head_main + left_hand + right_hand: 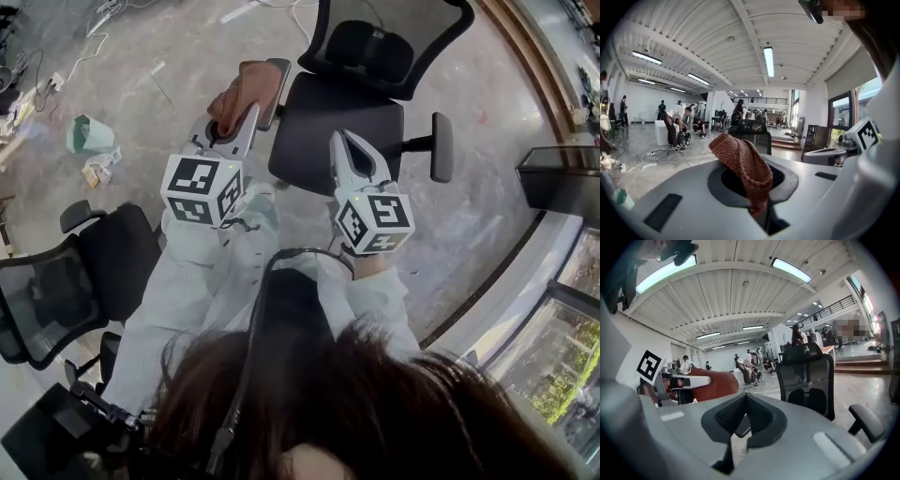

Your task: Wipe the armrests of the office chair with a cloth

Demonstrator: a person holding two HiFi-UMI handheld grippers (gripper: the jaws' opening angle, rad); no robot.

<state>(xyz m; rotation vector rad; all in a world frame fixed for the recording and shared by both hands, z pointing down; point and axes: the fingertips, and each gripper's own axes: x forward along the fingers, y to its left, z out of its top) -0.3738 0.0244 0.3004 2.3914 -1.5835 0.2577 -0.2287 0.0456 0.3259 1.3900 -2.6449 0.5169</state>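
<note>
Presently left tongs (247, 118) pinch the cloth (240, 90) beside the armrest (278, 86); right tongs (340, 141), pressed together, over the seat (323, 117).

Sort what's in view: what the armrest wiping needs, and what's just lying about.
Job: cloth in left gripper; chair; armrests; right gripper, shut and empty.
Lying about: second chair; green litter; floor cables.

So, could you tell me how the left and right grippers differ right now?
The left gripper is shut on the brown cloth, while the right gripper is shut on nothing. The left gripper is at the armrest; the right gripper is over the seat. Both point towards the office chair.
</note>
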